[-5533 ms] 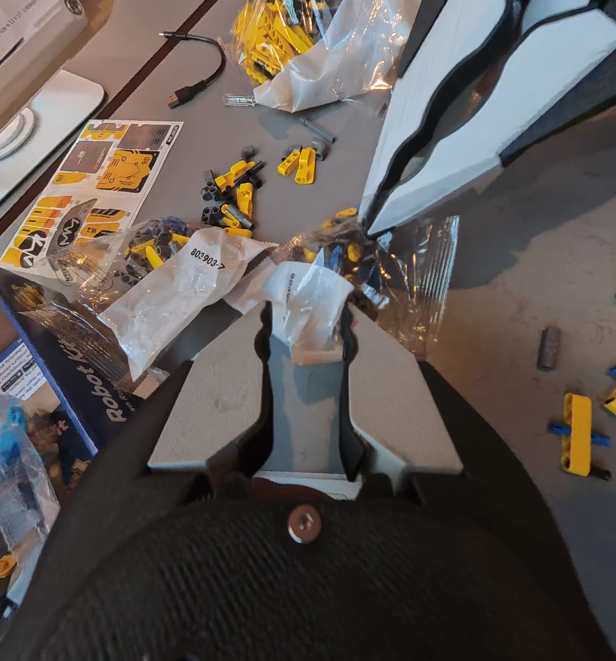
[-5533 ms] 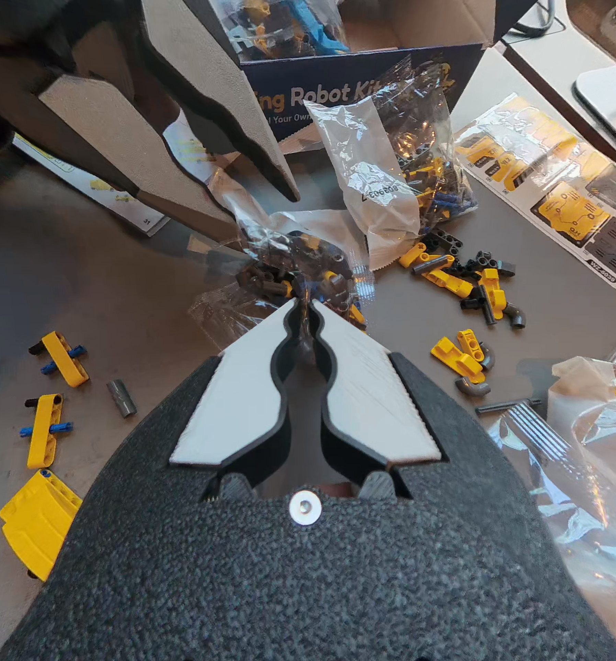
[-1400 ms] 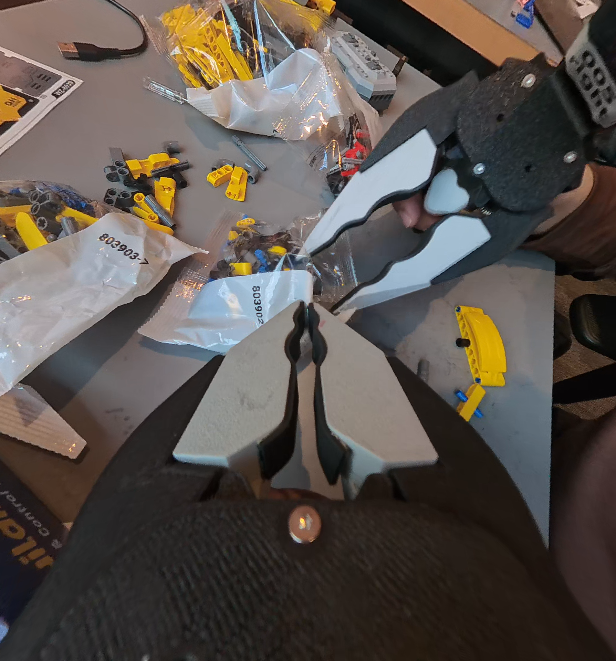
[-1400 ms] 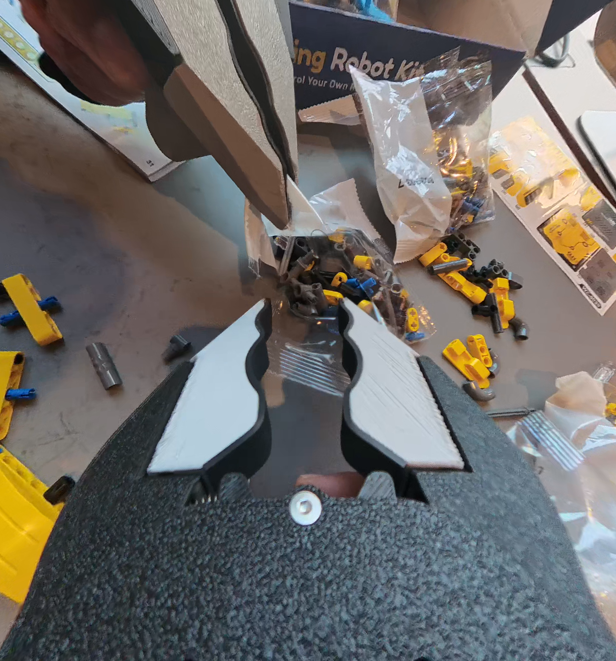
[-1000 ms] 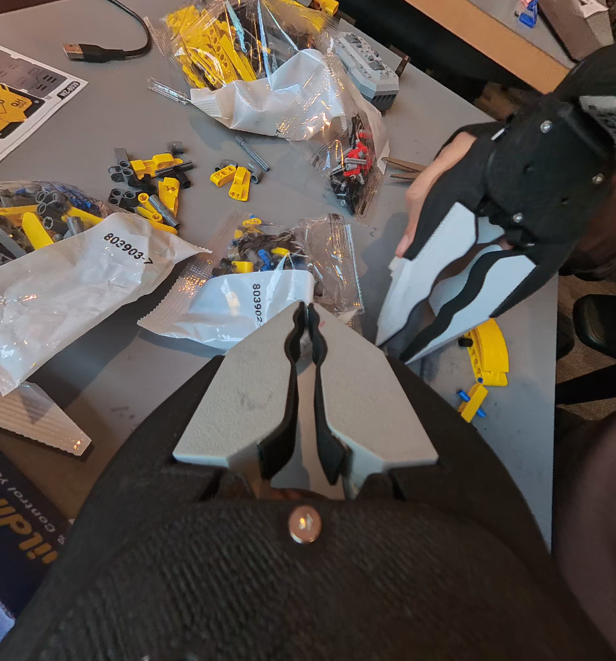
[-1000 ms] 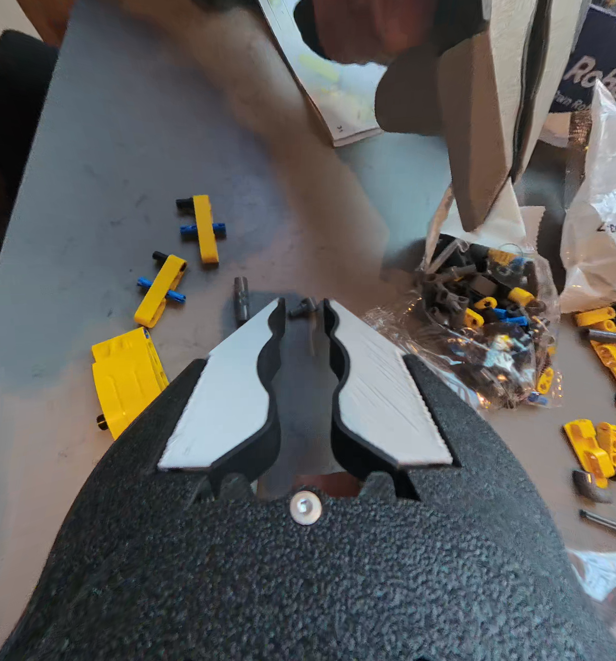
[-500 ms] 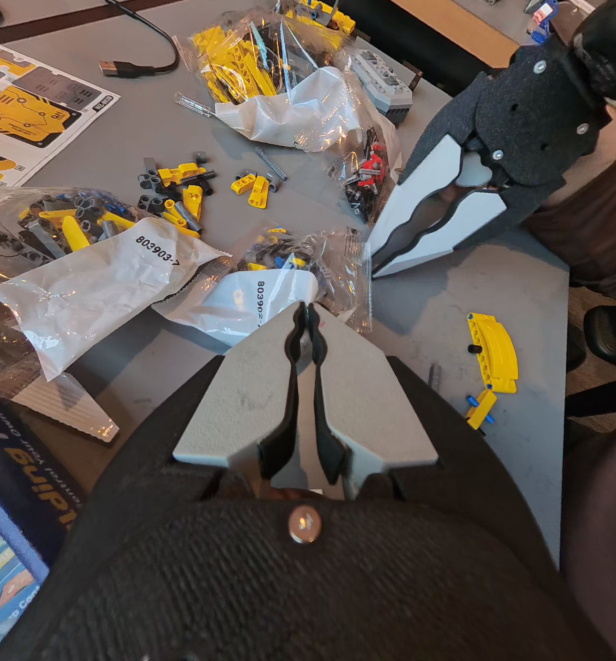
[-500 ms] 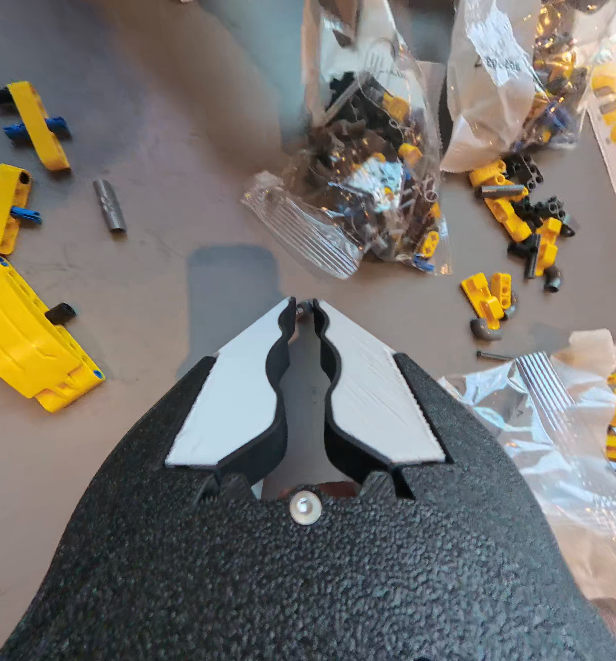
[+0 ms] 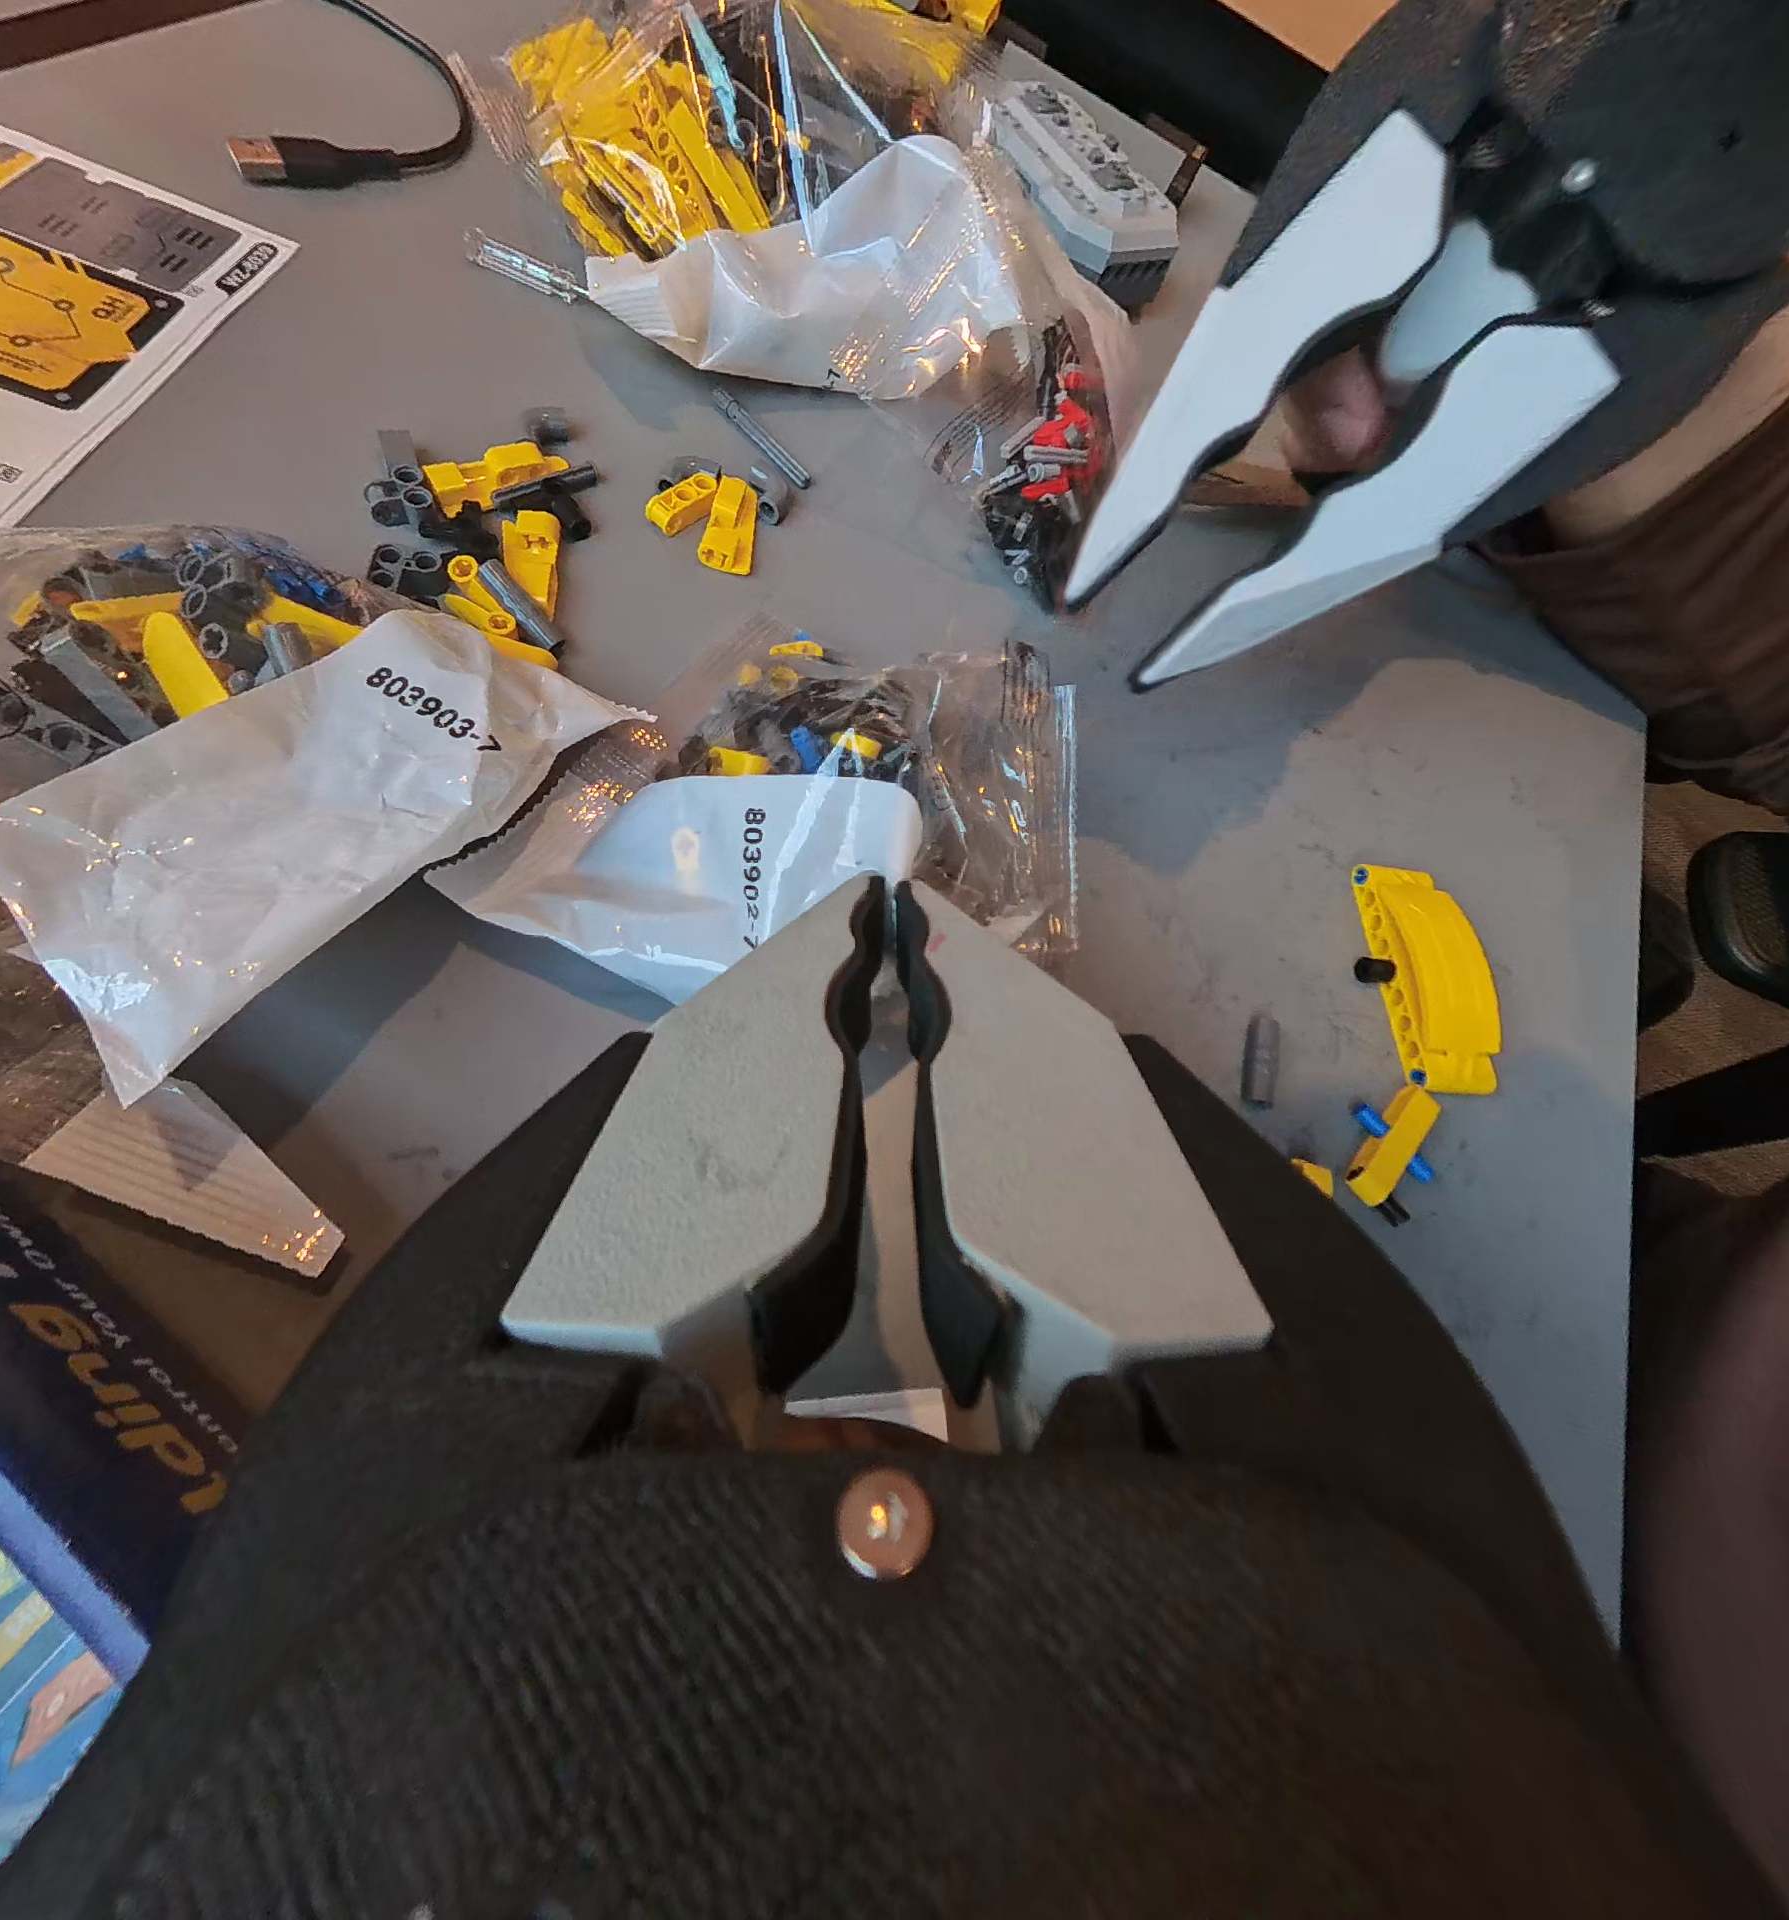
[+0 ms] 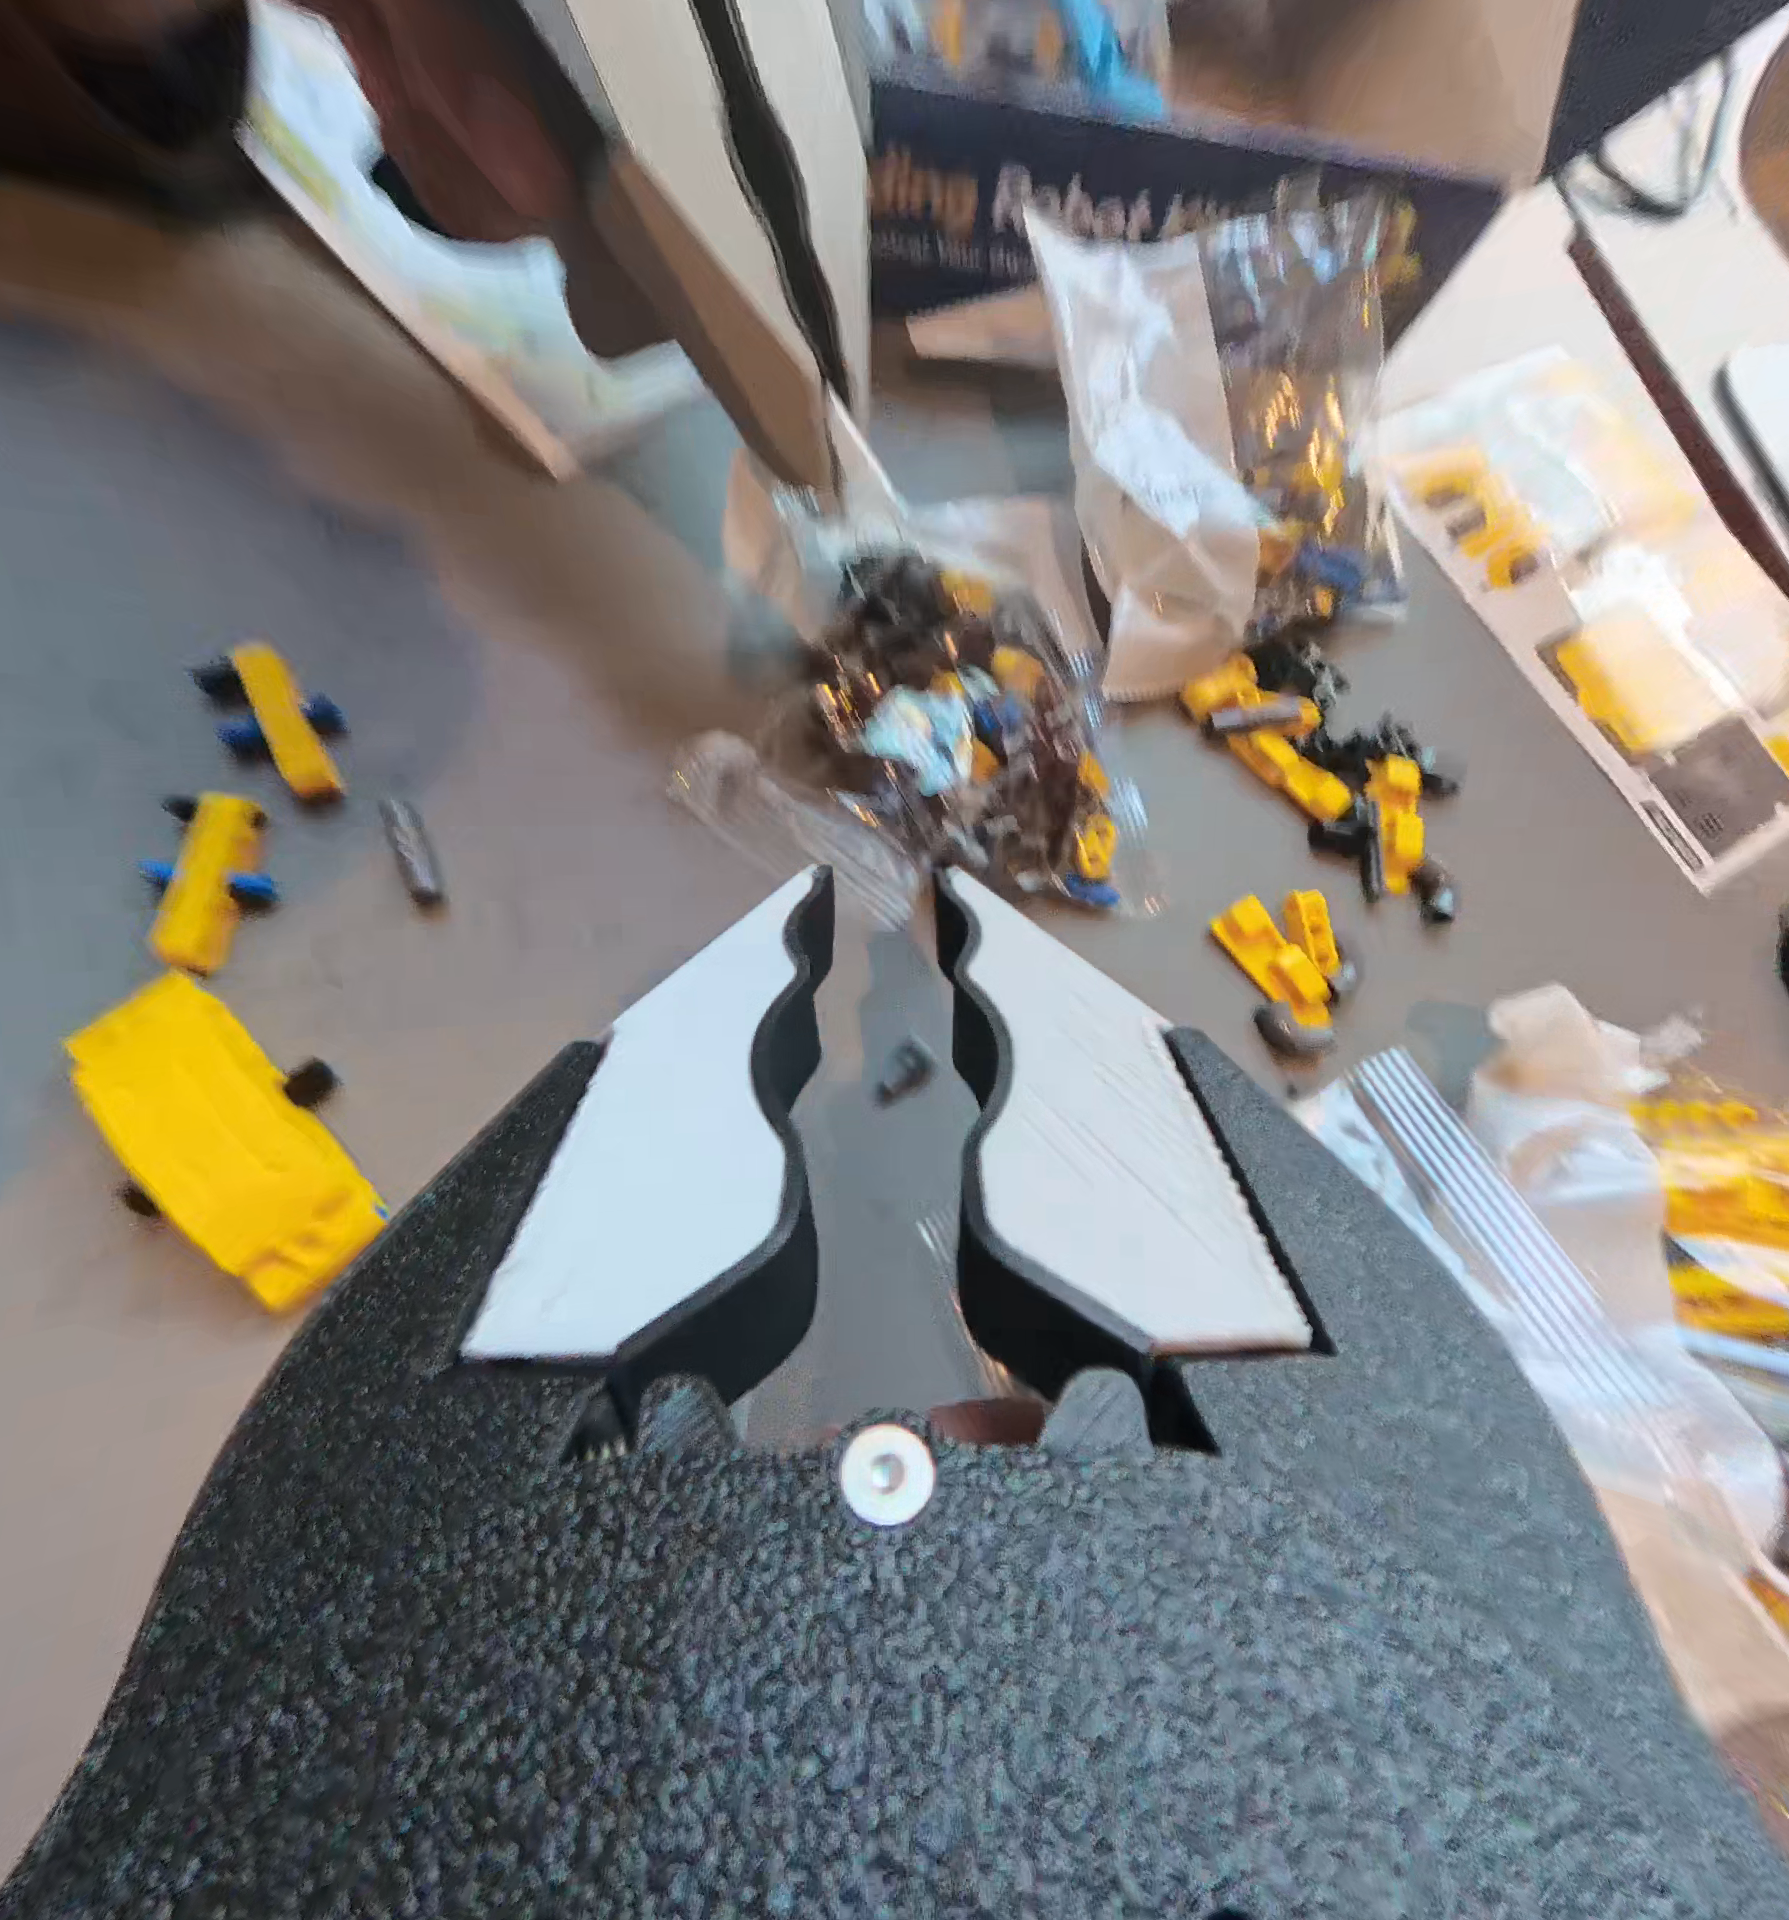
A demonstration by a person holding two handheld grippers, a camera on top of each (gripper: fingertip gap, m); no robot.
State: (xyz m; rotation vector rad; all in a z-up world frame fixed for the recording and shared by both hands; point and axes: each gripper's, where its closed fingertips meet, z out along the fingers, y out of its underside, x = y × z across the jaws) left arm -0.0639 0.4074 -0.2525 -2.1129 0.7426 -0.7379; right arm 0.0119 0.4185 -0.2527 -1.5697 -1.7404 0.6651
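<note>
My left gripper (image 9: 885,891) is shut on the white end of a small clear plastic bag of black, yellow and blue building pieces (image 9: 838,748), which rests on the grey table. In the right wrist view, which is blurred, the left gripper (image 10: 830,452) stands over the same bag (image 10: 952,748). My right gripper (image 10: 882,883) is a little open and empty, just short of the bag's clear end. A small black piece (image 10: 900,1070) lies on the table between its fingers. In the left wrist view the right gripper (image 9: 1106,639) hangs above the table, right of the bag.
A larger bag of pieces (image 9: 246,769), loose yellow and grey pieces (image 9: 495,520), a bag of yellow beams (image 9: 724,156) and a bag with red pieces (image 9: 1051,457) lie around. A yellow curved panel (image 9: 1430,977), a grey tube (image 9: 1261,1058) and the table edge (image 9: 1638,935) are at right. A dark blue box (image 9: 69,1403) is at left. The grippers' ends are close to 9 cm from one another.
My right gripper has opened a little and swung up toward the bag; the small black piece now lies between its fingers. My left gripper stays shut on the bag.
</note>
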